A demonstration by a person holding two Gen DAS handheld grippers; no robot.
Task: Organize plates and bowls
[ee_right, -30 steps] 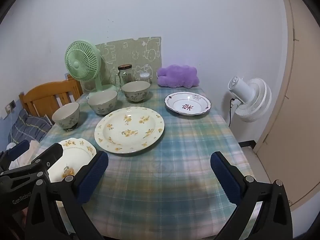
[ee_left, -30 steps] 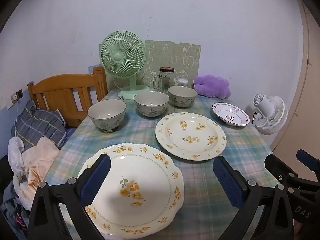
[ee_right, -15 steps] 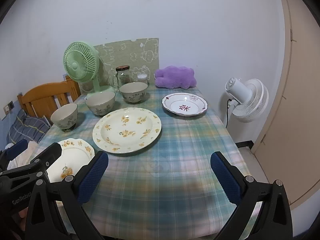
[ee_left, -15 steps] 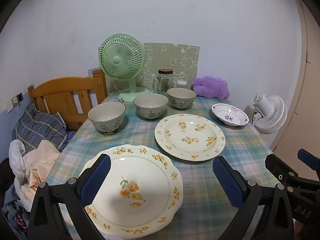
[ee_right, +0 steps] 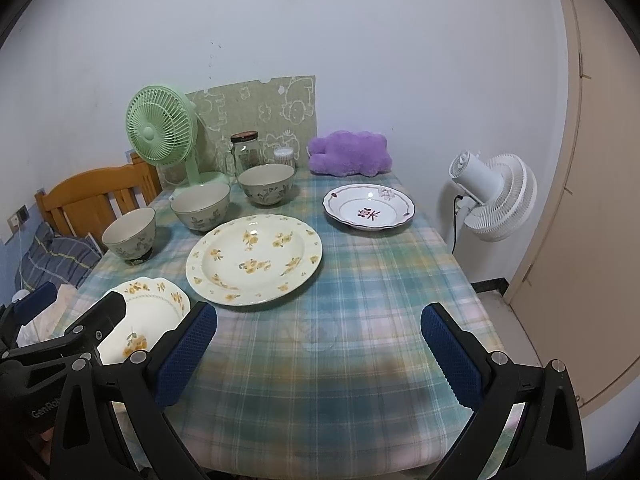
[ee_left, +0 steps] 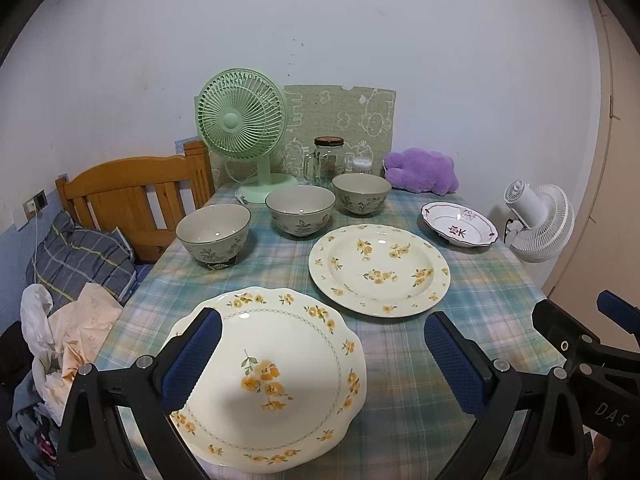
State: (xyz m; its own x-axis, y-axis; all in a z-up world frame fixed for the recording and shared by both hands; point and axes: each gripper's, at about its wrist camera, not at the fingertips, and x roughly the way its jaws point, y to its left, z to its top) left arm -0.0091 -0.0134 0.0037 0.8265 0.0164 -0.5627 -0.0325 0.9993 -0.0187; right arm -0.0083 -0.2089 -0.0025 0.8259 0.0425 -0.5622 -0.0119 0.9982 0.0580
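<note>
- On the far left of the tabletop (ee_left: pixel 500 292) you have three bowls in a slanted row: the left bowl (ee_left: pixel 214 231), the middle bowl (ee_left: pixel 300 210) and the far bowl (ee_left: pixel 361 193). Each stands alone, near the next one but not touching, so no bowl is stacked yet.
- Near you on the left lies the scalloped plate (ee_left: pixel 276 376) with yellow flowers. Your left tongs (ee_left: pixel 320 364) hang over it, spread wide and holding nothing; one pad shows over the plate's left rim, the other over the bare cloth to its right.
- In the middle lies the large round plate (ee_right: pixel 254 258) with yellow flowers, flat and alone, just beyond the scalloped plate.
- Far right is the small dish (ee_right: pixel 369 207) with the dark red pattern, well apart from the other plates.
- Your right tongs (ee_right: pixel 318 354) are also spread wide and empty, above bare cloth at the near right.
- My judgement: the task is at its start. Nothing is gathered so far; all three plates and all three bowls remain to be stacked, and the scalloped plate looks like the closest piece for you to take first.
</note>
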